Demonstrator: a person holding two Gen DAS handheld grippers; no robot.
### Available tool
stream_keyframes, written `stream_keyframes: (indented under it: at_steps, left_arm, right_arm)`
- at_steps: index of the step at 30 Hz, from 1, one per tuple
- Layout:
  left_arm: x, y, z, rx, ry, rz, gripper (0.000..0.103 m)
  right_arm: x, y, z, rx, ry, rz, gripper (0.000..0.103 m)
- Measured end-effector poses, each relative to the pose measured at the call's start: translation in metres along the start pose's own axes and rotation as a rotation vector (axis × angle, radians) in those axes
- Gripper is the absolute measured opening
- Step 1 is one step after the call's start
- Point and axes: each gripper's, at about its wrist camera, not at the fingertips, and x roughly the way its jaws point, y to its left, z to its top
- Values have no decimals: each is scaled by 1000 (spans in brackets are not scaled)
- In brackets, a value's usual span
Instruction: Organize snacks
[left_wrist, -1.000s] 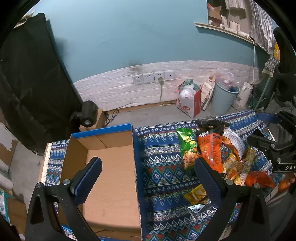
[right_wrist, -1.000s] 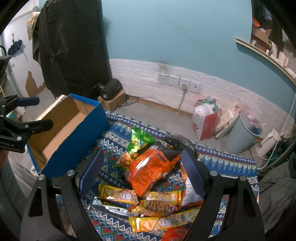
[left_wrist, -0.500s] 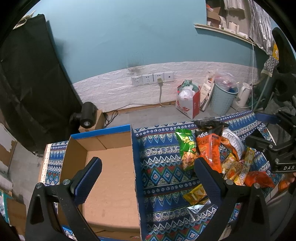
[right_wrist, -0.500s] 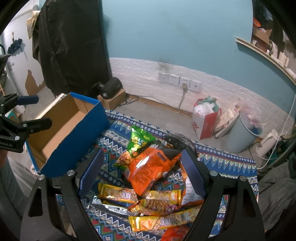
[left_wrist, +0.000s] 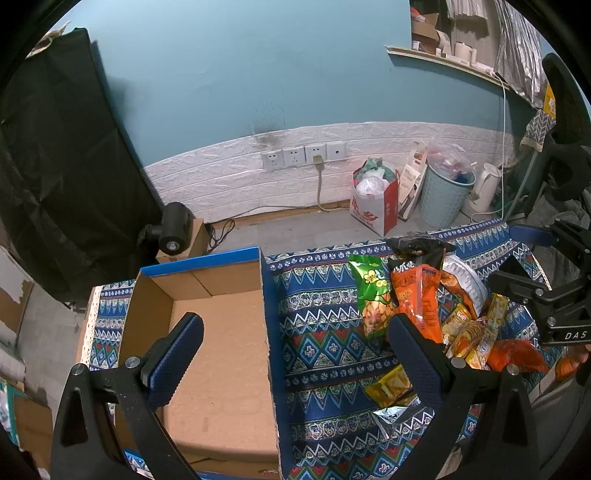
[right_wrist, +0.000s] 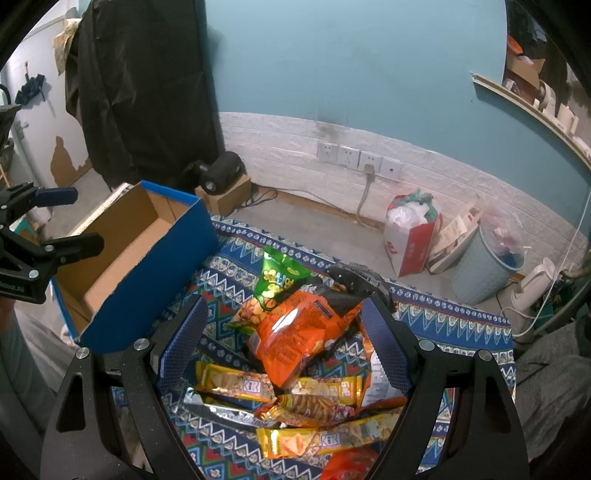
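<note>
A pile of snack packets lies on a patterned blue cloth. It holds a big orange bag, a green bag and several yellow stick packs. An open blue cardboard box, empty inside, stands left of the pile. My left gripper is open, hovering over the box's right wall. My right gripper is open and empty above the pile, the orange bag between its fingers. Each gripper shows in the other's view: the right one, the left one.
The table's far edge drops to a grey floor with a red-and-white paper bag, a blue bin and a white kettle. A black camera on a small box sits behind the blue box. A black drape hangs left.
Both grippers stay open and nearly still. The right gripper has drifted slightly closer to the pile. The snacks and box have not moved.
</note>
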Motion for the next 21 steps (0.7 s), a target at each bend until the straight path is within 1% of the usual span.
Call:
stream_keyframes:
  at_steps: [21]
  left_arm:
    - [-1, -1, -1, 1, 1, -1, 102]
  right_arm:
    - [-1, -1, -1, -4, 4, -3, 84]
